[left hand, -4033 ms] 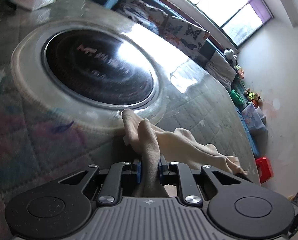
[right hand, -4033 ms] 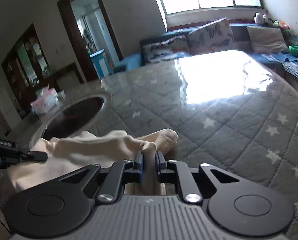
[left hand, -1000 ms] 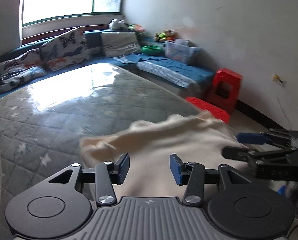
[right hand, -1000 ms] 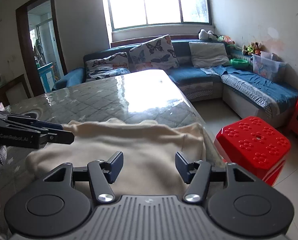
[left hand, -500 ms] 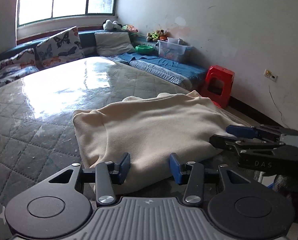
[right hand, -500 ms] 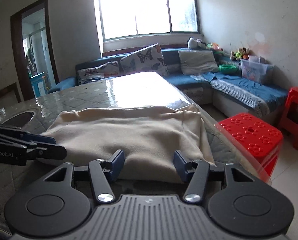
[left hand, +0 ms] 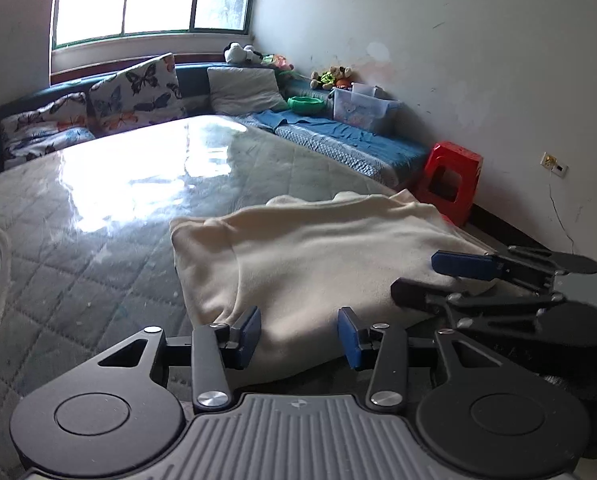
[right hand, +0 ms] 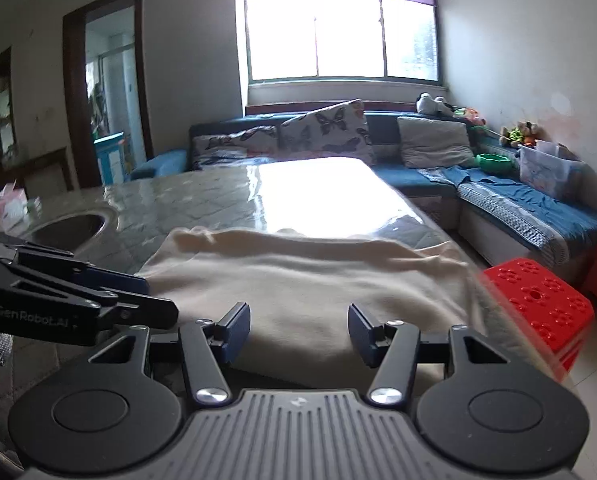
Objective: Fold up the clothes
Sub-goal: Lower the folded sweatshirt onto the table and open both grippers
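A cream garment [left hand: 310, 264] lies folded flat on the quilted, plastic-covered table [left hand: 98, 216], near its front right corner. It also shows in the right wrist view [right hand: 318, 280]. My left gripper [left hand: 298, 338] is open and empty, just in front of the garment's near edge. My right gripper [right hand: 298, 332] is open and empty, also at the near edge. Each gripper shows in the other's view: the right one [left hand: 438, 276] at the garment's right side, the left one [right hand: 158, 300] at its left side.
A round metal basin [right hand: 68, 228] is set into the table at the left. A tissue pack [right hand: 4, 208] lies beyond it. Red stools [right hand: 538, 304] stand on the floor right of the table. A blue sofa [right hand: 498, 196] with cushions runs along the back and right walls.
Four seconds ago both grippers were shut on the garment. They have let go, opened, and pulled back and up; the garment now rests flat on the table.
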Demonstrator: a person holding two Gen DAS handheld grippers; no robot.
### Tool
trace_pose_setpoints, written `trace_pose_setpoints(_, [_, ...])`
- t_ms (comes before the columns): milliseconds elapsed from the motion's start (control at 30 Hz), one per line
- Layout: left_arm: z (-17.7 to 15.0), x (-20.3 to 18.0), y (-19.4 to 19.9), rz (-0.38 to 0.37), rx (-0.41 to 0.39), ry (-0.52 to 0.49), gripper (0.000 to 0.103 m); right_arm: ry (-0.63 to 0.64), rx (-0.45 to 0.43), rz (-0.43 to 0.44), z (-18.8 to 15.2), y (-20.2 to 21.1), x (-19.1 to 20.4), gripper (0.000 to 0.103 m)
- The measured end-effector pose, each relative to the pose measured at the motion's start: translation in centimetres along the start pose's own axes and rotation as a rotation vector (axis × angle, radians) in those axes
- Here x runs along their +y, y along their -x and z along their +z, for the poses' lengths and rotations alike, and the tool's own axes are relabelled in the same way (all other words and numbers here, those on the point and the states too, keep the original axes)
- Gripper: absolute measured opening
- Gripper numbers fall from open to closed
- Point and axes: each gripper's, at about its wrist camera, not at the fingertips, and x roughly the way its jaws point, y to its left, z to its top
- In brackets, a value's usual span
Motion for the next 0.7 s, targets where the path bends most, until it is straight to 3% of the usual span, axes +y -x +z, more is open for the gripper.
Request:
trace_pose_setpoints(467, [-0.3,0.6,0.6,0.016,-0.009,0.018,0.047,0.067,0.001,-0.013,-0.7,0.4,0.9,0.058])
trace_pose_setpoints(700, [-0.2,0.7,1.5,0.014,-0.015,0.045,0.051,0.076,-0.016,-0.009,-0.5,1.4,1.3,0.077])
